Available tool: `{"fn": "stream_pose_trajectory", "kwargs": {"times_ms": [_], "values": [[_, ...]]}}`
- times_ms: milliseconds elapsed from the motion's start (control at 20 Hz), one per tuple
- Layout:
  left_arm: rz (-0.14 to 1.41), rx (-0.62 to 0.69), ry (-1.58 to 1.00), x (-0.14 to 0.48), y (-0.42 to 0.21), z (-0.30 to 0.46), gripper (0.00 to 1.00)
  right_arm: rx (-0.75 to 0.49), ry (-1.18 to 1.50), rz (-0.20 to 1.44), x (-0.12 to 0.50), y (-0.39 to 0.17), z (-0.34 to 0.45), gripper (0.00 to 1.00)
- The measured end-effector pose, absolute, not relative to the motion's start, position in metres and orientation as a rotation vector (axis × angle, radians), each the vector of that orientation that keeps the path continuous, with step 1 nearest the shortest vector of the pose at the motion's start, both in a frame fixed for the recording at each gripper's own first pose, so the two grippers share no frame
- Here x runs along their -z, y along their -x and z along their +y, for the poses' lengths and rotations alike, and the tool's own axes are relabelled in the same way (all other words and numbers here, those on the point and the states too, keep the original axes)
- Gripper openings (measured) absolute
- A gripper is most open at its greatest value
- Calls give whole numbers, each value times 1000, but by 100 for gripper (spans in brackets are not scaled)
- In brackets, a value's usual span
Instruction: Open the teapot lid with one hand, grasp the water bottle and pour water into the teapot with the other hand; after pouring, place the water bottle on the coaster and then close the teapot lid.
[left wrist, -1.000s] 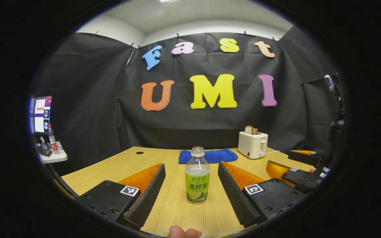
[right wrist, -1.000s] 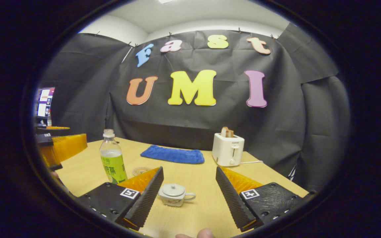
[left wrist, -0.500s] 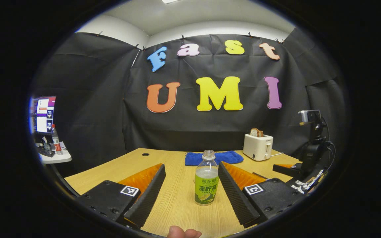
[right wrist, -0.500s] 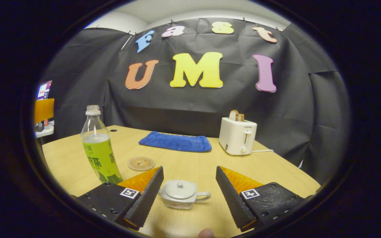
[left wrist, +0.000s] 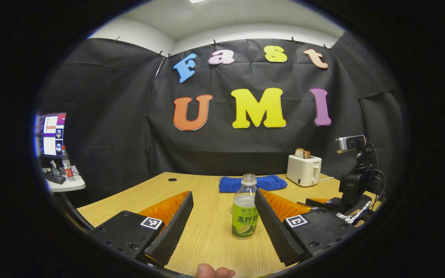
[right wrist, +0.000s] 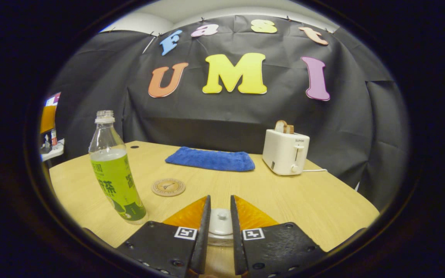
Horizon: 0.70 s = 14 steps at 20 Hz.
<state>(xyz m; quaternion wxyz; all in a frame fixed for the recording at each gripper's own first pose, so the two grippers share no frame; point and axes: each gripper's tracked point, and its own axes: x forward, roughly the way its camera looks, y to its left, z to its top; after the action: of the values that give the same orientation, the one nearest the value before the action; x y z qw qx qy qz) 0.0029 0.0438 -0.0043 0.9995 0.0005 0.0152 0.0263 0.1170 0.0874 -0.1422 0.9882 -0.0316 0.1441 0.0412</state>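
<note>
In the right gripper view, the right tongs (right wrist: 219, 231) are seen drawn narrow about the teapot lid (right wrist: 220, 222) at the bottom centre of the frame, the white lid lying between the two fingers; whether the pads actually press on the knob cannot be told, since the teapot body is largely hidden behind them. The lid is judged to be about to be lifted straight up. In the left gripper view, the left tongs (left wrist: 222, 220) are held wide, and the water bottle (left wrist: 245, 212) stands upright on the desk (left wrist: 207, 235) just right of centre, its long axis vertical, close against the right-hand finger rather than midway in the gap. A small shift rightward would be called for before closing. The coaster (right wrist: 168, 187) is seen lying flat left of centre in the right gripper view, near the bottle and apart from it.
</note>
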Motion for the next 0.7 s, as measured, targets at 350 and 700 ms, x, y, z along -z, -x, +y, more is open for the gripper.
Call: {"fn": "stream_pose_trajectory", "kwargs": {"times_ms": [350,700], "values": [[30,-46,-3,5,-2,44,99,-87,49,301,146,-116,87,0],[43,-54,8,10,-3,47,99,-128,-35,272,126,-114,86,0]]}}
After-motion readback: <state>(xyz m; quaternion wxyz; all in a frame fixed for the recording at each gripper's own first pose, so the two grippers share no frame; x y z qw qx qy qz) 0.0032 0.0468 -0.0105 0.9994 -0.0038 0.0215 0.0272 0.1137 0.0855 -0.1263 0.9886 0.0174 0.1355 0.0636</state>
